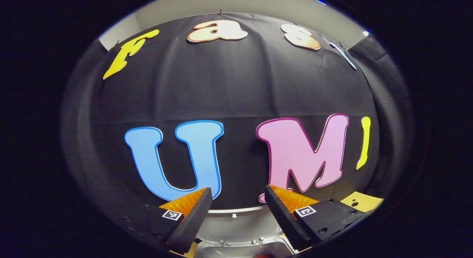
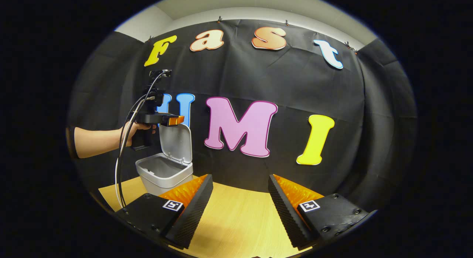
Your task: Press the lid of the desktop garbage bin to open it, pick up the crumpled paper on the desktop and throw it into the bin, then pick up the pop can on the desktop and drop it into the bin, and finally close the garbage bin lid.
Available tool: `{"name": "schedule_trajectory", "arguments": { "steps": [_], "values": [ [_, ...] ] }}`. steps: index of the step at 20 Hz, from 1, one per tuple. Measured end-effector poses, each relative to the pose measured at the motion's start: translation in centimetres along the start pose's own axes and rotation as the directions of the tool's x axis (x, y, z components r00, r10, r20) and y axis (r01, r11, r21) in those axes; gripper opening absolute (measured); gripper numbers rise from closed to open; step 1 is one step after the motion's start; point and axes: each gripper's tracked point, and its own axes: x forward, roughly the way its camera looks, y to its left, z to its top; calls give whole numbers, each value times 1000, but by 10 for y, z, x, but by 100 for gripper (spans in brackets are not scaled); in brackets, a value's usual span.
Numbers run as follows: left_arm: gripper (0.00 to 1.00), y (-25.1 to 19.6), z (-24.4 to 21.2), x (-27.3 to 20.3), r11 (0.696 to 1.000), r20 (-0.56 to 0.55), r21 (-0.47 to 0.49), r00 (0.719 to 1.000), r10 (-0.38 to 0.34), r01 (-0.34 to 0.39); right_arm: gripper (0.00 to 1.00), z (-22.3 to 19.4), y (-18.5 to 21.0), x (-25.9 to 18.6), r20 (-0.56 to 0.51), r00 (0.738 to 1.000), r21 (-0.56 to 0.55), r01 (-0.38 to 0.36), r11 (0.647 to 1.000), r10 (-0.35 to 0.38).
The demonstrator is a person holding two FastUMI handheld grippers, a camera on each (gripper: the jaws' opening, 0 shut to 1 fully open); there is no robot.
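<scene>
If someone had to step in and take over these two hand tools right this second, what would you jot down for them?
Left gripper: open, holding nothing, up by the top edge of the raised lid, above the bin.
Right gripper: open, holding nothing, low over the wooden table, to the right of the bin.
Done: the lid is up and the bin is open.
Paper and can: not visible from here, and the bin's inside isn't clear, so check.
Left: drop in anything missing, then close the lid.
</scene>
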Motion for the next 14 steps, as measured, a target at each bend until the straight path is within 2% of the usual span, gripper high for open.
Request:
{"name": "schedule_trajectory", "arguments": {
  "steps": [2,6,9,14],
  "values": [
    [95,-4,-6,1,999,-25,-10,999,-34,33,98,-7,0,0,-17,1000,17,8,1000,-7],
    [94,-8,-12,-18,999,-99,5,994,-52,53,98,-18,-2,-2,-45,999,28,17,999,-16],
    [95,-10,-23,-47,996,-162,-73,984,-69,58,98,-23,6,-3,-54,999,32,9,999,-7],
    [96,-15,-47,-100,983,-185,-179,981,-67,34,98,-24,18,-10,-53,999,58,1,998,2]
  ]
}}
